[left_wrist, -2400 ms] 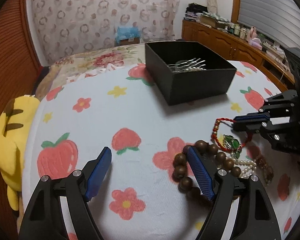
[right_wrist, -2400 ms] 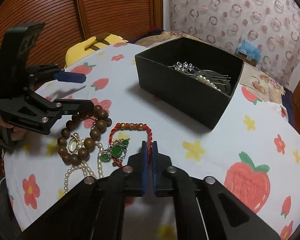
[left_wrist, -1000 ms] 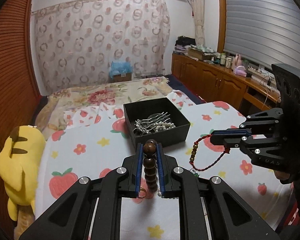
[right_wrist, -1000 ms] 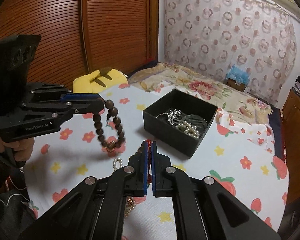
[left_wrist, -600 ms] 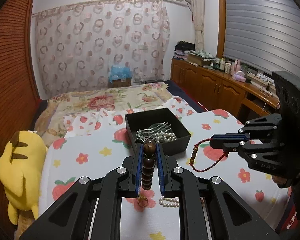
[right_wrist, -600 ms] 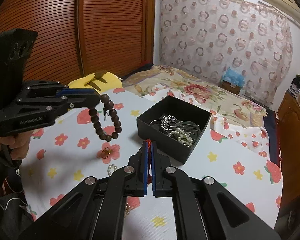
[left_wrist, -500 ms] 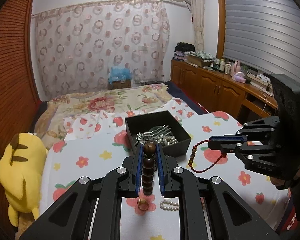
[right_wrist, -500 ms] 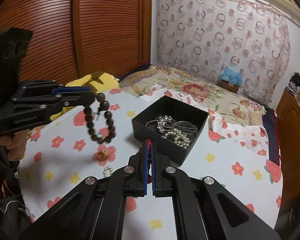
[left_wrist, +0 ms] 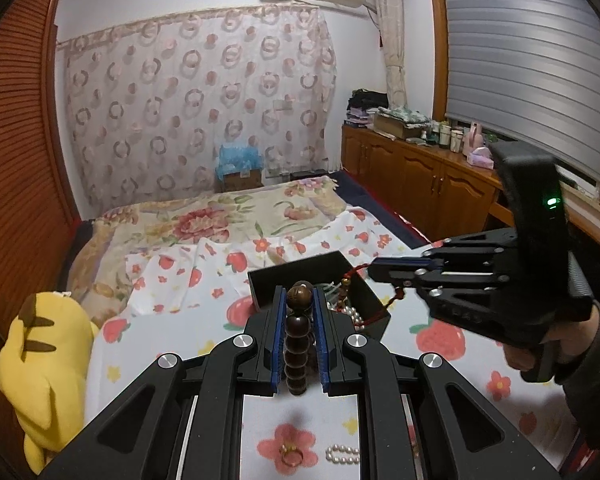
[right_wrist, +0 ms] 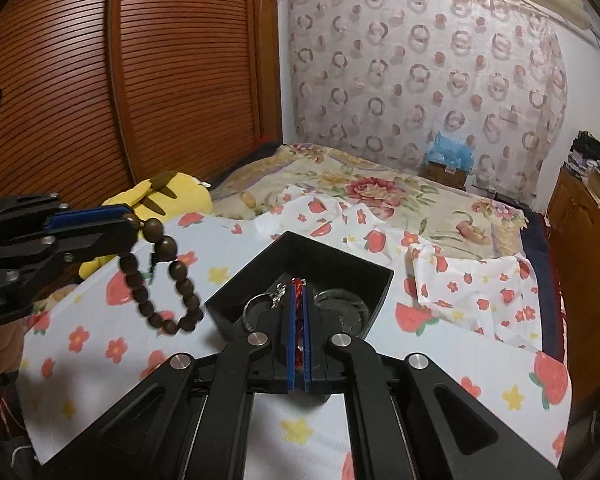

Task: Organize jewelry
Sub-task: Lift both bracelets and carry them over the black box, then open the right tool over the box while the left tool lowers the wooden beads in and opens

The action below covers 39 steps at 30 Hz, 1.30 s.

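We see two bracelets held in the air over a bed, each on its way to a black box (left_wrist: pixel 364 300) that sits open on a white cloth printed with strawberries and flowers (right_wrist: pixel 460 360). The left gripper (left_wrist: pixel 300 320) is clamped on a bracelet of dark brown wooden beads (right_wrist: pixel 160 280), round and glossy, which hangs as a loose loop below its blue pads, off to the left of the box and clear of it. The right gripper (right_wrist: pixel 298 320) is pinched fully closed on a red braided cord bracelet (left_wrist: pixel 354 280) with small gold beads; from the left camera the cord droops from its tips above the box's right side. We judge the step in hand to be carrying both pieces to the box, with the red cord nearest to being dropped in. The next move likely calls for lowering the cord inside the walls and then parting the fingers, so that it does not catch on the rim; the wooden beads would follow. The box already holds silvery hair combs and pearls (left_wrist: pixel 350 312). On the cloth near us lie a small gold ring (left_wrist: pixel 292 458) and a short string of pearls (left_wrist: pixel 342 451), not yet put away. A yellow plush toy (left_wrist: pixel 40 372) sits at the bed's left edge.
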Each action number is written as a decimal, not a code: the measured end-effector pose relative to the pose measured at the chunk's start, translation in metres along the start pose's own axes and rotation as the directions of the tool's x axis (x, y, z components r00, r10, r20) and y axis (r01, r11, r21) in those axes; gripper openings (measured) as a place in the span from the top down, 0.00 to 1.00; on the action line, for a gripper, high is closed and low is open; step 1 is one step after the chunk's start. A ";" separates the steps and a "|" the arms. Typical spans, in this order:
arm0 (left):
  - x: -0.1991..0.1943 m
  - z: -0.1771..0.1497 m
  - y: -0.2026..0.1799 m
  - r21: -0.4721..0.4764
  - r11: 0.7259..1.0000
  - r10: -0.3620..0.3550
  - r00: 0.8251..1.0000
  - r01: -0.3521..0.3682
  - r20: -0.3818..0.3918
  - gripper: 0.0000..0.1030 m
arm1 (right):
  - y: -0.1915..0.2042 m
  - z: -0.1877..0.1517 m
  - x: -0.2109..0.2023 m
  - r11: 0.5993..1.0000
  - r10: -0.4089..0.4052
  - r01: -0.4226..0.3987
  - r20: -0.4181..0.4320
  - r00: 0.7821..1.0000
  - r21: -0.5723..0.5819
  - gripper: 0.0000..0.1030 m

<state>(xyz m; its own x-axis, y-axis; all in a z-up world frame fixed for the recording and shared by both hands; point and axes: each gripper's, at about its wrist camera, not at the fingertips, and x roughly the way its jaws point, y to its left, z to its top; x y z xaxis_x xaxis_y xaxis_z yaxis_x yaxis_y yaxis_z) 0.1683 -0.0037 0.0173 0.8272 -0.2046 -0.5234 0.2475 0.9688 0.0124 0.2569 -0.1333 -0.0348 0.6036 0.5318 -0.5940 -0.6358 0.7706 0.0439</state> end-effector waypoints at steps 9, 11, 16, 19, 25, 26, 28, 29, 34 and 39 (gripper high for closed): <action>0.027 0.014 0.003 0.001 1.000 -0.002 1.000 0.002 -0.008 0.88 | -0.009 -0.005 0.040 0.999 0.033 -0.033 -0.073 0.997 0.004 0.96; 0.035 0.018 0.003 0.003 1.000 -0.004 1.000 0.004 -0.012 0.88 | -0.010 -0.007 0.043 0.999 0.042 -0.041 -0.079 0.996 0.006 0.96; 0.057 0.022 0.002 0.012 1.000 -0.007 1.000 0.008 -0.029 0.88 | -0.015 -0.006 0.042 0.999 0.041 -0.041 -0.081 0.996 0.006 0.91; 0.068 0.022 0.001 0.015 1.000 -0.010 0.999 0.011 -0.038 0.88 | -0.019 -0.006 0.038 0.999 0.037 -0.036 -0.076 0.996 0.012 0.82; 0.087 0.024 0.002 0.011 1.000 -0.020 0.998 0.021 -0.060 0.88 | -0.030 -0.008 0.030 1.000 0.013 -0.011 -0.071 0.997 0.020 0.82; 0.091 0.024 0.002 0.010 1.000 -0.024 0.998 0.024 -0.065 0.88 | -0.032 -0.009 0.029 1.000 0.009 -0.007 -0.070 0.997 0.023 0.82; 0.096 0.024 0.003 0.007 1.000 -0.029 0.997 0.029 -0.073 0.88 | -0.033 -0.010 0.027 1.000 0.000 0.002 -0.070 0.998 0.023 0.82; 0.098 0.024 0.000 0.005 0.999 -0.033 0.997 0.033 -0.076 0.88 | -0.034 -0.010 0.025 1.000 -0.005 0.006 -0.070 0.998 0.021 0.82; 0.102 0.027 -0.004 -0.001 0.998 -0.064 0.995 0.064 -0.082 0.88 | -0.033 -0.013 0.022 1.000 -0.014 0.015 -0.072 0.997 0.015 0.82; 0.105 0.024 -0.004 -0.003 0.998 -0.060 0.994 0.060 -0.091 0.88 | -0.032 -0.018 0.021 1.000 -0.018 0.019 -0.079 0.997 0.016 0.82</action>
<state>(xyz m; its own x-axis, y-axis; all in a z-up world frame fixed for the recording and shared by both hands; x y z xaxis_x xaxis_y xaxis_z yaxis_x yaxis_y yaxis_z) 0.2660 -0.0325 -0.0173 0.7614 -0.2488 -0.5987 0.2954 0.9551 -0.0213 0.2815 -0.1535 -0.0632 0.5748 0.4886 -0.6564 -0.6162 0.7863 0.0456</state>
